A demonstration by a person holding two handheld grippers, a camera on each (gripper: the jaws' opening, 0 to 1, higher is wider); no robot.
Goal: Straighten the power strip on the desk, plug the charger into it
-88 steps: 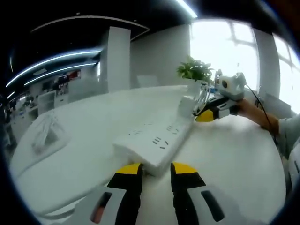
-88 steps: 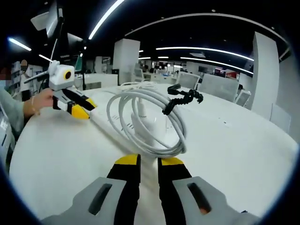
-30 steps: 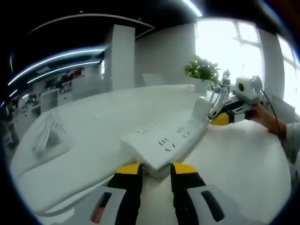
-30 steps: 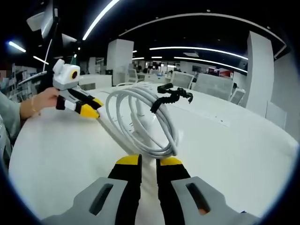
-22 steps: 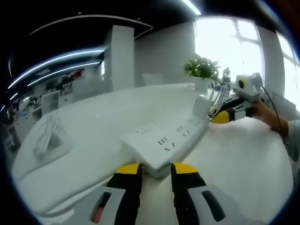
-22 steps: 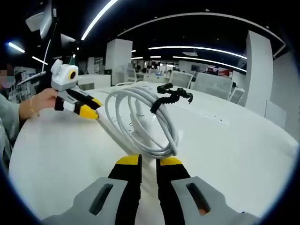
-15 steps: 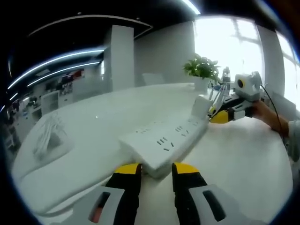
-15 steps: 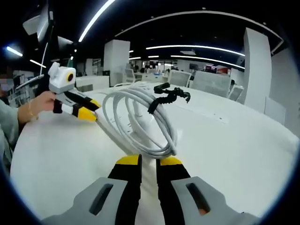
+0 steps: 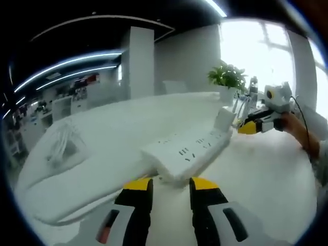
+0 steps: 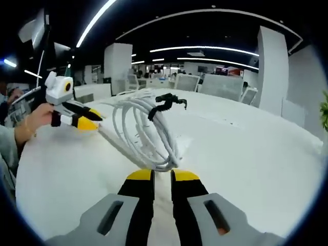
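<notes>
The white power strip (image 9: 190,152) lies on the white desk (image 9: 266,174), its socket face up, its near end between the left gripper (image 9: 171,185)'s parted yellow-tipped jaws; whether they press it cannot be told. The right gripper (image 10: 162,177) has its jaws almost closed at the base of the coiled white cable (image 10: 146,130), bound by a black tie (image 10: 166,101); contact is unclear.

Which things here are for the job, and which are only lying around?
For the job: power strip; its coiled cable; left gripper; right gripper.

Lying around: plant; white bundle at the desk's far side; desk itself.
</notes>
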